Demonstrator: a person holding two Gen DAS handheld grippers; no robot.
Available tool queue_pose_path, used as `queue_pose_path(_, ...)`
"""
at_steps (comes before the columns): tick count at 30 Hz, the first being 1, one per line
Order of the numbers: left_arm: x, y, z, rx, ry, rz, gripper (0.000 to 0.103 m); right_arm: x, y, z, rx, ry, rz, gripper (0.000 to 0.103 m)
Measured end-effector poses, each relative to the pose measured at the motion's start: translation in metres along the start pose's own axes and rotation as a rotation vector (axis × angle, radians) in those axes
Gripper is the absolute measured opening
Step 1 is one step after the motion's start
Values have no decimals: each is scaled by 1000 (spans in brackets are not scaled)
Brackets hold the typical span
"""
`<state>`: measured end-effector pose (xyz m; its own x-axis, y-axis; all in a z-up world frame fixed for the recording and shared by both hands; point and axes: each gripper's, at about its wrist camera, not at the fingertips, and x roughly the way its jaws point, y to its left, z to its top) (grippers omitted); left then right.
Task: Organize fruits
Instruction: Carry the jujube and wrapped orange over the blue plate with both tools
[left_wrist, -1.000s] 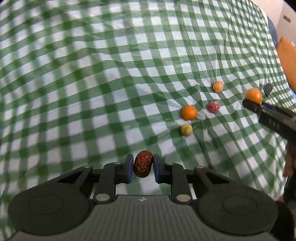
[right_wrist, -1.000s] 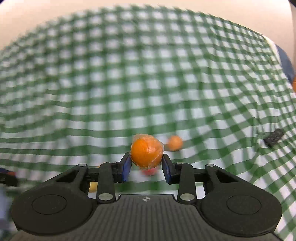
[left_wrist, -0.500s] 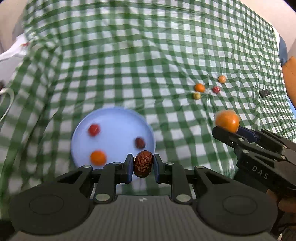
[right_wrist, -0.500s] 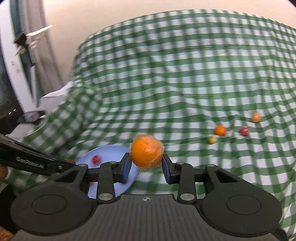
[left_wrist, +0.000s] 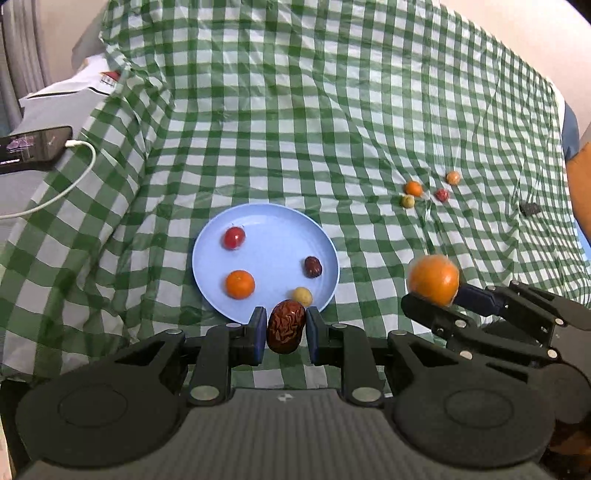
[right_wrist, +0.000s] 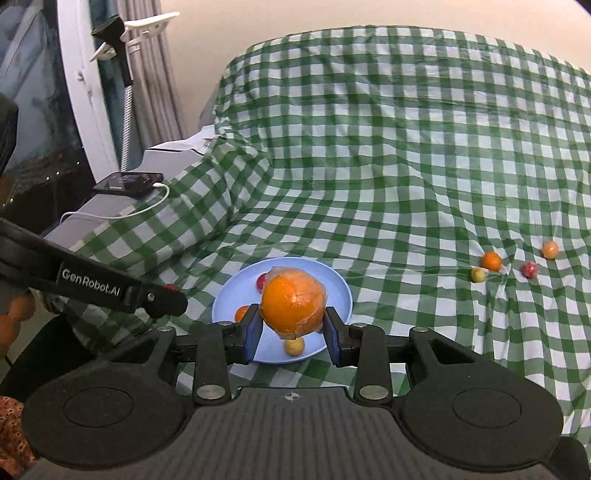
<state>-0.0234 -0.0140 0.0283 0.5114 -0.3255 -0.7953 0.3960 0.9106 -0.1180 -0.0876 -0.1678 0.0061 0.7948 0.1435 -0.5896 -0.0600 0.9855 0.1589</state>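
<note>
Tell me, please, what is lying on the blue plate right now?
On the blue plate lie a red fruit, a small orange, a dark date and a yellowish fruit. The held date covers part of the near rim.

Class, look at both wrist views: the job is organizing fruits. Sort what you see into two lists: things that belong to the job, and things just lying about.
Belong to the job:
- blue plate with four fruits on it
- wrinkled red date, held in the left gripper
- wrapped orange, held in the right gripper
- four loose fruits on the checked cloth

Just lying about:
- phone with white cable
- small dark object
</note>
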Motion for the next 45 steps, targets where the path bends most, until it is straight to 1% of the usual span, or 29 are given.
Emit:
queue_pose_path(9,-11,9,-6,-27,-23,-16,25,-4,13,0,-27,13,7,37)
queue_pose_path(16,-13,18,-8,-51,-25,-1,25,-4,22,0,-51,15,11,37)
queue_pose_path(24,-14,24,-8,-67,-31,-8,25,-1,25,-2,-62,29,6,37)
queue_pose_path(29,-10,28,-7,-83,-29,-7,25,4,27,-2,-65,42,5,37)
queue_pose_path(36,-2,34,-3,-88,-35,18,25,14,25,-2,-61,67,7,37)
queue_pose_path(41,6,37,4,-85,-49,24,25,27,24,-1,-54,81,0,37)
queue_pose_path(45,18,41,13,-88,-38,34,25,40,20,1,-50,93,-4,37)
